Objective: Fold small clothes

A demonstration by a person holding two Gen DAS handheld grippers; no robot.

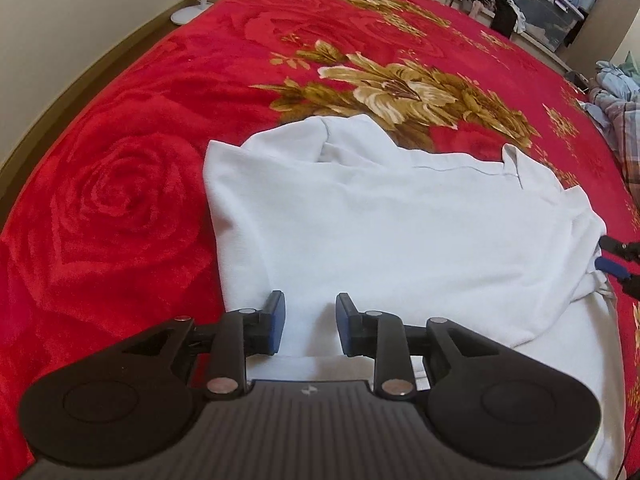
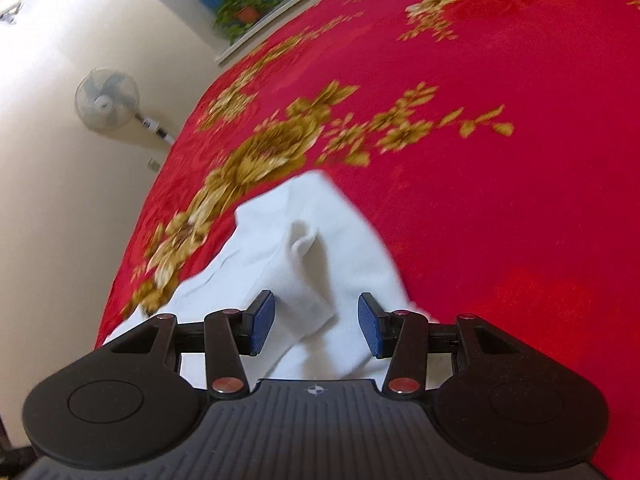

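Two grippers hover over a white garment lying partly folded on my red flowered blanket — left gripper fingers parted, pinching nothing; right gripper spread wider above a rumpled edge, also empty.

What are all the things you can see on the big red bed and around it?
white garment: one, white, lying partly folded on the blanket
blanket: one, red with gold flowers, covering the whole bed
standing fan: one, white, by the cream wall beside the bed
potted plant: one, green in an orange pot, on the ledge past the bed
storage bin: one, grey, beyond the far edge of the bed
pile of clothes: one heap, blue and checked, at the bed's right edge
left gripper: one, black with blue pads, open over the garment's near edge
right gripper: one, black with blue pads, open over the garment's bunched end
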